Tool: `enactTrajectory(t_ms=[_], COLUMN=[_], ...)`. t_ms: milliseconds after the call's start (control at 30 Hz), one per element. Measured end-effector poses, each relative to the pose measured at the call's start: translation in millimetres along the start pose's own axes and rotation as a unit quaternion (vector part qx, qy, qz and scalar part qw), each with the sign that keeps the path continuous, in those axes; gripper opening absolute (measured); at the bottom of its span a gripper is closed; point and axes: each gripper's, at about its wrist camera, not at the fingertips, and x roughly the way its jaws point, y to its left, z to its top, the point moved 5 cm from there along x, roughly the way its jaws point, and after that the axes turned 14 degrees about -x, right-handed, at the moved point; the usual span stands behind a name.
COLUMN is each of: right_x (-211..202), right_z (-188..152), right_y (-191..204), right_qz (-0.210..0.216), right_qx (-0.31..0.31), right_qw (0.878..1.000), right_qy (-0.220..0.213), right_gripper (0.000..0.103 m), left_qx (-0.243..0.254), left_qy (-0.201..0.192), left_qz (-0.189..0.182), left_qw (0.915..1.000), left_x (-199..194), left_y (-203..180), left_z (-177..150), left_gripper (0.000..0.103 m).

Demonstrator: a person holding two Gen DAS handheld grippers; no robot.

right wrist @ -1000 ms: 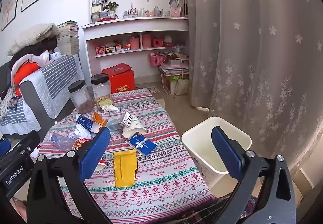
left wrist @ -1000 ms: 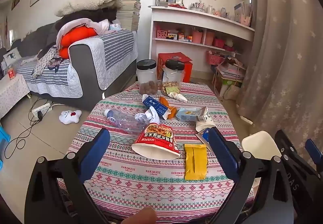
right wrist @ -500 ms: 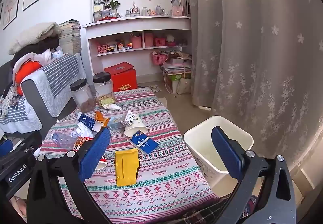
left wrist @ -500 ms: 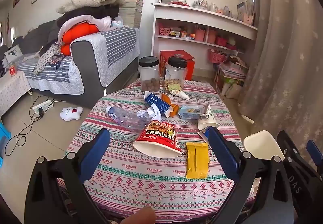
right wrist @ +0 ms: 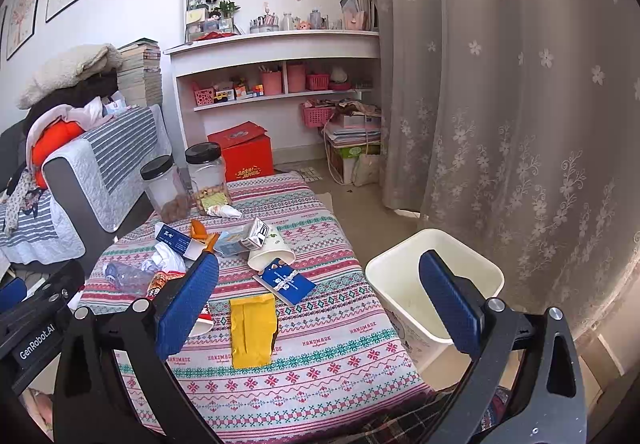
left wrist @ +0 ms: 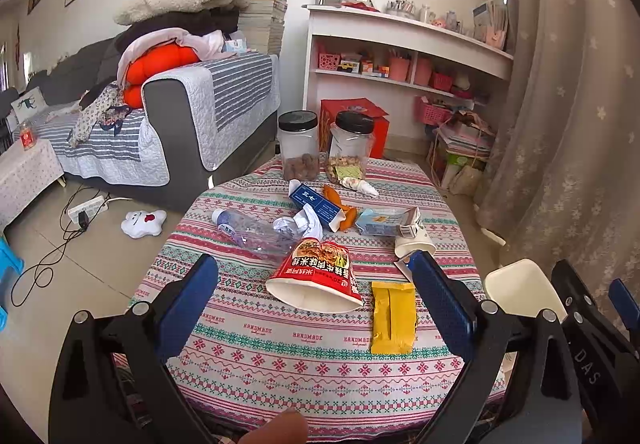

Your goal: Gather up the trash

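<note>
Trash lies scattered on a round table with a patterned cloth (left wrist: 256, 356): a red noodle cup (left wrist: 316, 280) on its side, a yellow packet (left wrist: 393, 318) (right wrist: 253, 328), a crushed clear bottle (left wrist: 252, 234), crumpled white paper (left wrist: 300, 224), a blue box (left wrist: 318, 204), a milk carton (left wrist: 386, 222), a white paper cup (right wrist: 270, 250) and a blue booklet (right wrist: 285, 281). My left gripper (left wrist: 316, 304) is open above the table's near edge, the noodle cup between its fingers' lines. My right gripper (right wrist: 318, 300) is open, hovering between the table and a white bin (right wrist: 436, 284).
Two black-lidded jars (left wrist: 300, 148) (left wrist: 352, 148) stand at the table's far side. A grey sofa (left wrist: 176, 124) with bedding is at the left, white shelves (left wrist: 400, 56) behind, a curtain (right wrist: 520, 104) at the right. Cables and a white toy (left wrist: 142, 222) lie on the floor.
Both grippers have drifted slightly back and up from the table, so the trash sits a bit farther off. Both stay open and nothing on the table has moved.
</note>
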Motion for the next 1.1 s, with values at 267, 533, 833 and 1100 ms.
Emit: enactTrajectory(t_ms=[267,533,833,1100], right_x=[1.0,2.2,2.9,2.9], right_z=[-0.9,-1.7,-2.3,-2.9], right_y=[0.7,1.2,1.4,1.0], right_qz=[0.0,0.001,0.002,0.002], right_qx=[0.0,0.001,0.0,0.001], right_qw=[1.0,1.0,1.0,1.0], right_qy=[0.0,0.001,0.002,0.002], right_gripper=[0.096,0.096,0.096,0.096], left_qx=[-0.002,-0.003,-0.004,-0.005], left_qy=[0.0,0.002,0.004,0.006], left_qz=[0.002,0.005,0.008,0.01], left_qw=[1.0,1.0,0.9999,0.9999], left_x=[-1.3,0.9,2.1,2.8], left_y=[2.0,4.5,6.0,7.0], left_z=[0.6,0.0,0.0,-0.1], left_gripper=[0.095,0.095,0.095,0.095])
